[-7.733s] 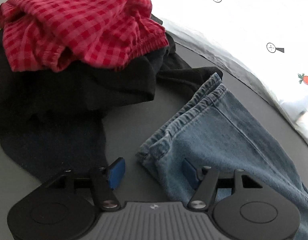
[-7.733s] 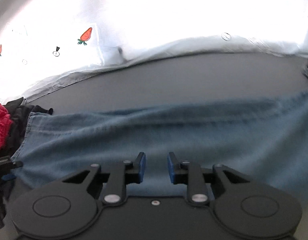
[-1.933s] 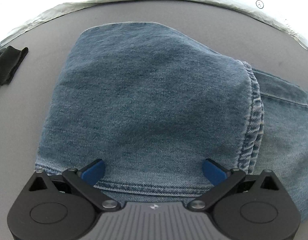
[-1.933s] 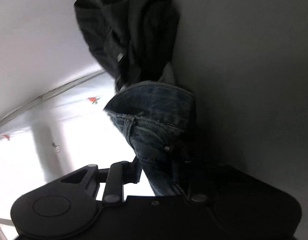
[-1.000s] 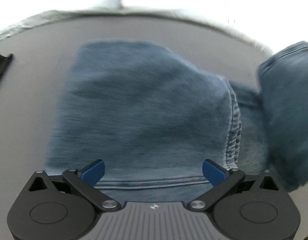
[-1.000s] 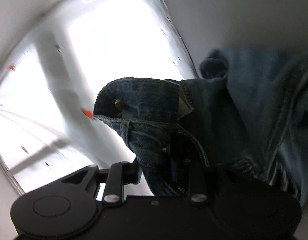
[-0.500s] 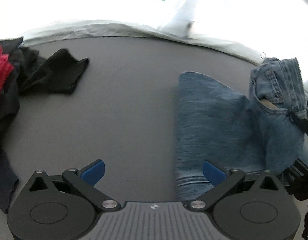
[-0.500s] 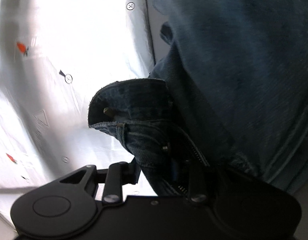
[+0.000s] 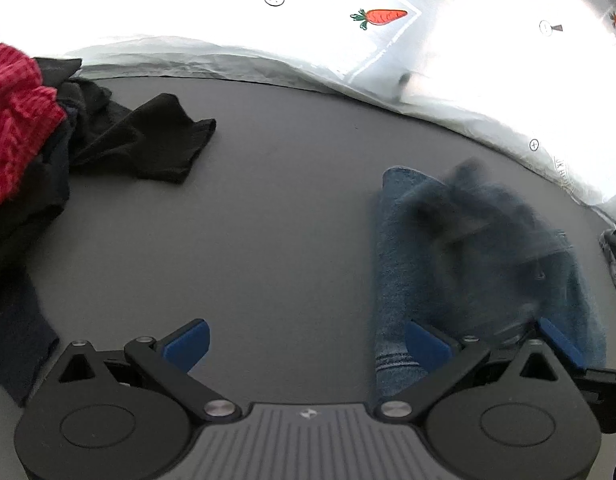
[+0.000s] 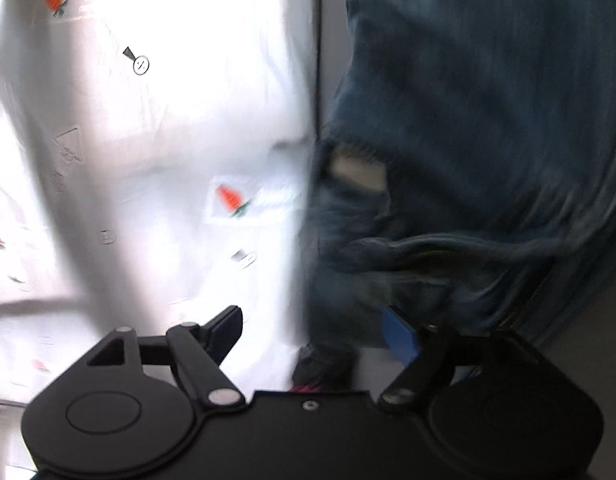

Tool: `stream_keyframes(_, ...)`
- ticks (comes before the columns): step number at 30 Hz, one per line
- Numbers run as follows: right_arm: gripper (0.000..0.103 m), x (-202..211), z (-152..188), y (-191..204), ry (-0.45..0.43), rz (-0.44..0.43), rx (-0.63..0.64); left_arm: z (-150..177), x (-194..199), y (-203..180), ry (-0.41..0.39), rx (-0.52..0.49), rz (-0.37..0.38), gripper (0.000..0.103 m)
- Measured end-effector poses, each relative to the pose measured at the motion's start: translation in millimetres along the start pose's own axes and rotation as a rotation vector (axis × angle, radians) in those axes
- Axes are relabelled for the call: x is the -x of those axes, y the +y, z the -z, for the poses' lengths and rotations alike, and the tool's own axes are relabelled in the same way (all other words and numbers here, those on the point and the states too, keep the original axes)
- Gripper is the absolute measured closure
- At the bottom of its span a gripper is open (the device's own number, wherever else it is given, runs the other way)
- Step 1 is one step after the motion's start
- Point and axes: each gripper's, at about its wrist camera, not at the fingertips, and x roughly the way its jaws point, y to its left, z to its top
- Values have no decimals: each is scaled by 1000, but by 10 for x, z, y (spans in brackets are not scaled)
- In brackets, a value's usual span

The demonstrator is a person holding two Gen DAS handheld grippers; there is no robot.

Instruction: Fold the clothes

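Opening wide, the right gripper lets go of the blurred jeans at frame right; the left gripper gapes empty over grey tabletop.

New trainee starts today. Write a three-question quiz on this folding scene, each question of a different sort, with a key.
1. True or false: the left tongs hold the jeans.
2. Which garment lies nearest the red checked cloth? A) black garment B) jeans C) white sheet
3. Fill in: the print on the white sheet shows a ____.

Key: 1 false, they gape over bare grey surface. 2 A. 3 carrot. The right tongs are opening; blurred denim lies between, no longer pinched.
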Motion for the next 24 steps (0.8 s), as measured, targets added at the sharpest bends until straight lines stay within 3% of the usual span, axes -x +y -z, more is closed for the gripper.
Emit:
stream_keyframes(3, 24, 29, -14, 187, 3, 41, 111, 19, 41, -31, 3, 7, 3, 0)
stream_keyframes(6, 24, 172, -116, 270, -27, 48, 130, 17, 56, -120, -9, -5, 23, 0)
stream_keyframes(9, 20, 405, 288, -23, -104, 105, 192, 14, 28, -269, -13, -47, 45, 0)
stream_keyframes(12, 19, 597, 194, -83, -186, 222, 305, 6, -80, -460, -8, -109, 29, 0)
stream_keyframes(15, 19, 369, 47, -50, -283, 409, 518, -21, -234, -622, 2, -167, 15, 0)
stream_keyframes(18, 19, 507, 37, 10, -368, 624, 756, -96, -421, -687, 31, -202, 20, 0)
stream_keyframes(20, 19, 443, -153, -185, -395, 706, 838, -161, -563, -713, 49, -225, 25, 0)
stream_keyframes(24, 19, 463, -379, -372, -378, 753, 874, -303, -843, -741, 72, -268, 47, 0)
